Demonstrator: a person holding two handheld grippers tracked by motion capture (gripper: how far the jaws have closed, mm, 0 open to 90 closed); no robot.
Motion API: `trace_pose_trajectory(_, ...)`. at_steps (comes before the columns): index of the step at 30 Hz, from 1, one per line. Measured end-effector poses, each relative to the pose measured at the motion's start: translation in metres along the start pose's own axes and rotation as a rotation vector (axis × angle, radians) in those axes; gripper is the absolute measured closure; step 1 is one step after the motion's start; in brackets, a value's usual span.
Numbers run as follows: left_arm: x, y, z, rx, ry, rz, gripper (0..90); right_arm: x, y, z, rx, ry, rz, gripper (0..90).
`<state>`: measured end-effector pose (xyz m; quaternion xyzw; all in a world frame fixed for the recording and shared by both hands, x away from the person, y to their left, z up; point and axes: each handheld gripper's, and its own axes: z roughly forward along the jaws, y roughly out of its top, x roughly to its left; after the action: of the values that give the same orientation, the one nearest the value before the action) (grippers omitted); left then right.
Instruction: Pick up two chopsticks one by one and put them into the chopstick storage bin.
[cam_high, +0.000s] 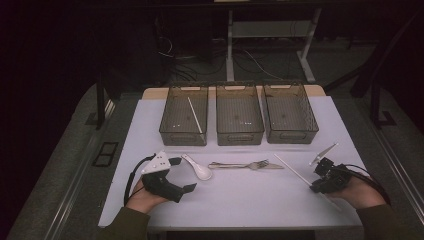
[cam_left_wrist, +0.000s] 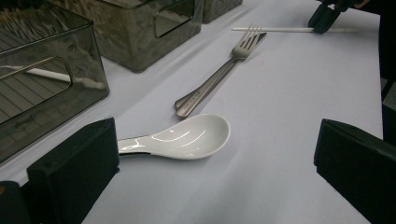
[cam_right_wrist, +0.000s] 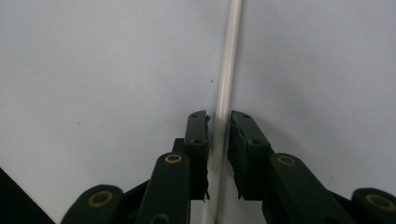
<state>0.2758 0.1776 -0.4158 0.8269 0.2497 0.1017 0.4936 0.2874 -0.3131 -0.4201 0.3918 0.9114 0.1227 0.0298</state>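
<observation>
A white chopstick (cam_high: 292, 170) (cam_right_wrist: 231, 46) lies slantwise on the white table at the right. My right gripper (cam_high: 316, 188) (cam_right_wrist: 218, 115) straddles its near half; both jaws stand very close to it, and I see no firm press. The stick rests flat on the table. My left gripper (cam_high: 184, 174) (cam_left_wrist: 215, 122) stands open at the left with a white ceramic spoon (cam_high: 197, 167) (cam_left_wrist: 187, 137) lying between its wide jaws, untouched. A metal fork (cam_high: 250, 165) (cam_left_wrist: 224, 70) lies in the middle.
Three dark see-through bins (cam_high: 239, 135) stand in a row at the back. The left bin (cam_high: 170, 117) (cam_left_wrist: 88, 65) holds another white chopstick (cam_high: 195, 115). The table's front edge is near both hands.
</observation>
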Motion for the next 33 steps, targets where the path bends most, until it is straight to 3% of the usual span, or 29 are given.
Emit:
trace_pose_trajectory(12,0.000,0.000,0.000,0.005,-0.001,0.005,0.0,0.003,0.004,0.001,0.043,-0.031,-0.018,81.5)
trace_pose_trajectory(21,0.000,0.000,0.000,0.003,-0.002,0.002,0.0,0.005,0.007,0.002,0.073,-0.040,0.011,84.0)
trace_pose_trajectory(28,0.000,0.000,0.000,-0.002,-0.002,0.002,0.0,-0.002,0.002,-0.002,0.043,-0.034,0.048,84.1)
trace_pose_trajectory(33,0.000,0.000,0.000,0.001,-0.002,0.004,0.0,-0.013,-0.005,-0.013,-0.031,-0.003,0.090,84.1)
